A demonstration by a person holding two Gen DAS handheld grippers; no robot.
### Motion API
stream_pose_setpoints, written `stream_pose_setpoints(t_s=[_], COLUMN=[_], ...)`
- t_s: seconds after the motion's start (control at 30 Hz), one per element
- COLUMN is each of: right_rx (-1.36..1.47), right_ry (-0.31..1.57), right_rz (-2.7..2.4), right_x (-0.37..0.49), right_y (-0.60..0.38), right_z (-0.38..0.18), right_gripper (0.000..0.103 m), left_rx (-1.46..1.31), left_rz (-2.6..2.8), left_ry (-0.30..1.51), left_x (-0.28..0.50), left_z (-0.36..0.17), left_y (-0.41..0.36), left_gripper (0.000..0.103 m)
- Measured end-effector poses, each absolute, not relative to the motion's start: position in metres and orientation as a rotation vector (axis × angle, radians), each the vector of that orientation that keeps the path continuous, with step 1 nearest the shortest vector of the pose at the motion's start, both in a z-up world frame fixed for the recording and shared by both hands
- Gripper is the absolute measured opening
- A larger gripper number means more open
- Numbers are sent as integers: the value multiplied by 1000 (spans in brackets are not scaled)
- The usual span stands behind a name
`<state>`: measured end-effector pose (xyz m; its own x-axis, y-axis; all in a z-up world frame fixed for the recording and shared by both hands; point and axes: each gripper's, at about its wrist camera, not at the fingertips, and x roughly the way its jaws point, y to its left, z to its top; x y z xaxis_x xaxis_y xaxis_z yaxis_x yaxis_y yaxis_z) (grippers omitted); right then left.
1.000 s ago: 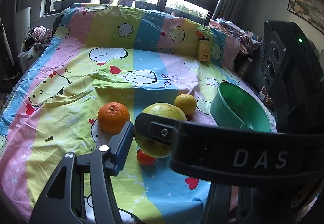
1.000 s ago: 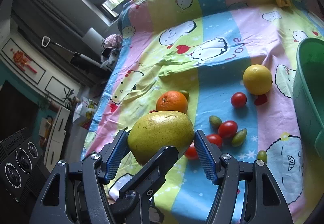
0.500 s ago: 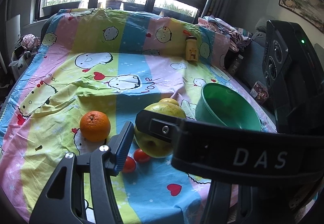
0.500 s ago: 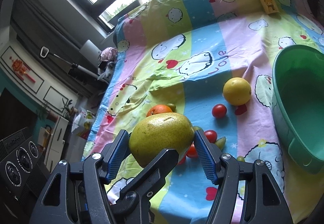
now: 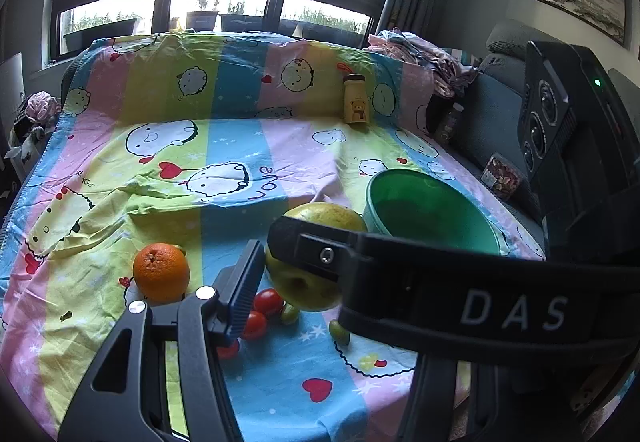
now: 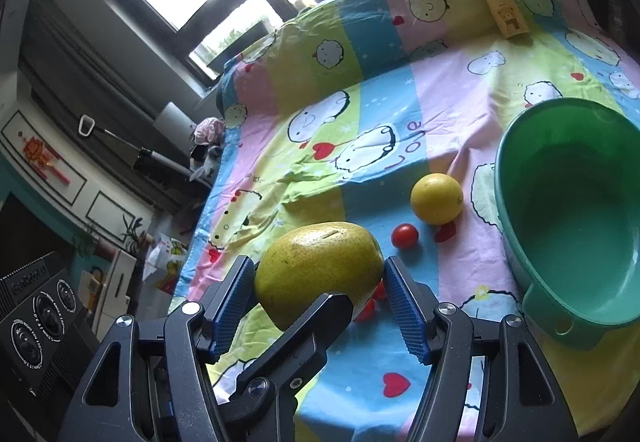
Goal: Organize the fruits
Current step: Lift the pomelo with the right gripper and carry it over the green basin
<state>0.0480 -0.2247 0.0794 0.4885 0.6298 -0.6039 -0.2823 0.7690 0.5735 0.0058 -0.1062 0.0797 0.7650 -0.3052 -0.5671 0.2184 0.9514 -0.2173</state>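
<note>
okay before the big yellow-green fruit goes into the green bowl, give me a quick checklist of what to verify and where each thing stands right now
1. Right gripper fingers pinch the big yellow-green fruit on both sides: ok.
2. Left gripper also steadies the fruit: its left finger stands beside it, contact cannot tell.
3. Fruit clear of the bedsheet: ok, it looks lifted.
4. Green bowl has room: ok, nothing inside.
5. Path to the bowl: lemon and a cherry tomato lie between, so pass above.
6. Bowl upright and steady: ok.
</note>
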Motion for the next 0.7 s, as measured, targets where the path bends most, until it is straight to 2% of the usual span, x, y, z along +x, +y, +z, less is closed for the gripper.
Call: stream_pose_setpoints(t_s=[0.7], right_rx=[481], right_ry=[859], right_rz=[507], right_x=[51], right_y=[-264], right_z=[85], right_gripper=[69], left_rx=[-100], left_rz=[-362], left_ry=[629], left_x=[18], left_z=[89], left_y=[-143], left_gripper=[55])
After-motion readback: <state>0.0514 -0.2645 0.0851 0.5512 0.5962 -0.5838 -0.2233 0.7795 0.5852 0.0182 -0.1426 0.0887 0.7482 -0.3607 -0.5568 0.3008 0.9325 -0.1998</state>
